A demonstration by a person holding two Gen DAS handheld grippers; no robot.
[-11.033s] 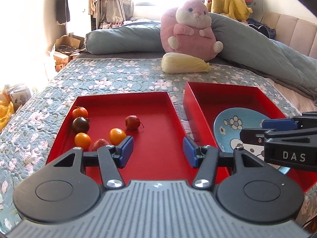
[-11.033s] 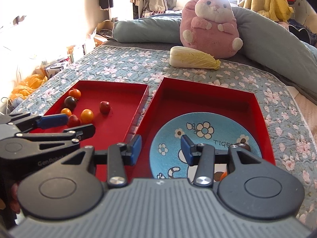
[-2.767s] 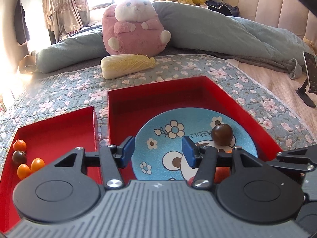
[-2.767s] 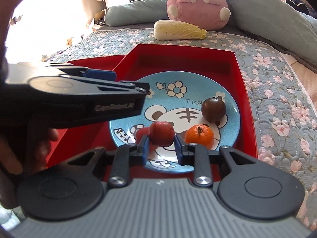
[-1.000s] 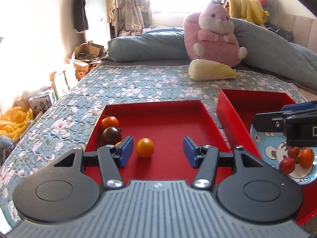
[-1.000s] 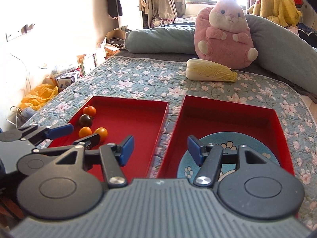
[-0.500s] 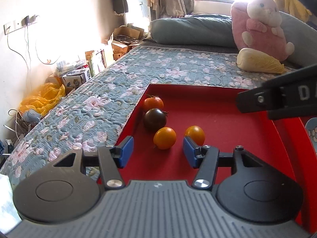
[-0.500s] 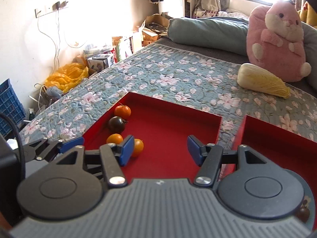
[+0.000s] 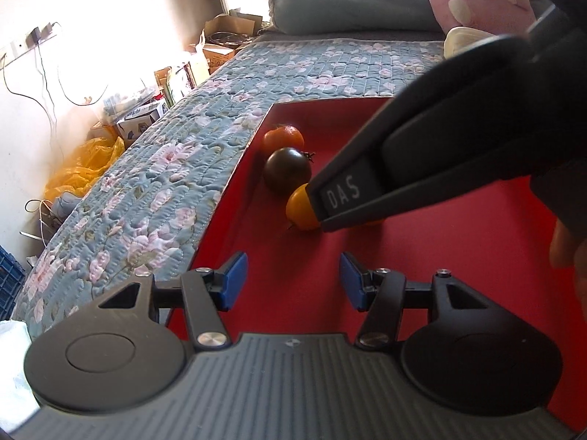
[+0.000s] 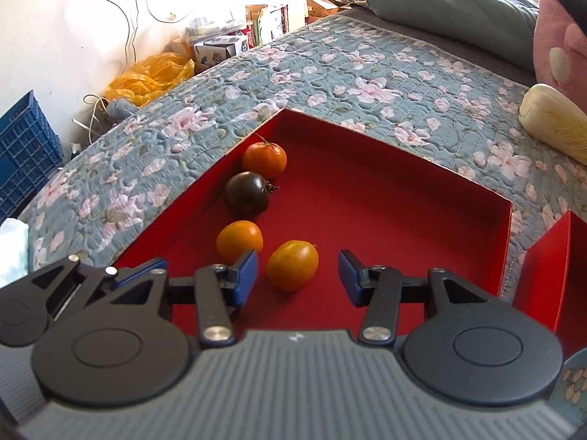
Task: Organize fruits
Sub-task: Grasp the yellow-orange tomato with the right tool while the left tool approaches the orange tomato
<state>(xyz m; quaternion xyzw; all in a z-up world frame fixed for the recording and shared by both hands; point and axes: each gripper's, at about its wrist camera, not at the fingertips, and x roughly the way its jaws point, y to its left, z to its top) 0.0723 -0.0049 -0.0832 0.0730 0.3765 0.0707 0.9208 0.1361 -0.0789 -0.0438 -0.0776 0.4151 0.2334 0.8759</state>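
Observation:
Several small fruits lie in the left red tray (image 10: 422, 198). In the right wrist view an orange-yellow tomato (image 10: 292, 264) sits between the open jaws of my right gripper (image 10: 298, 275), apart from both pads. Beside it lie another orange tomato (image 10: 239, 241), a dark tomato (image 10: 247, 194) and a red-orange one (image 10: 264, 159). In the left wrist view my left gripper (image 9: 290, 280) is open and empty over the tray floor (image 9: 440, 256). The right gripper's body (image 9: 422, 168) crosses that view and hides part of an orange tomato (image 9: 299, 207); the dark tomato (image 9: 287, 169) and red-orange one (image 9: 283, 138) show behind.
The trays rest on a floral quilt (image 10: 330, 66). The second red tray's corner (image 10: 550, 267) and a bit of the blue plate (image 10: 574, 385) are at right. A cabbage (image 10: 554, 124), a pink plush (image 10: 561, 44), a blue crate (image 10: 25, 146) and floor clutter surround the bed.
Both grippers have moved left and lower over the left tray. My right gripper now has the orange-yellow tomato between its open jaws and crosses the left wrist view closely.

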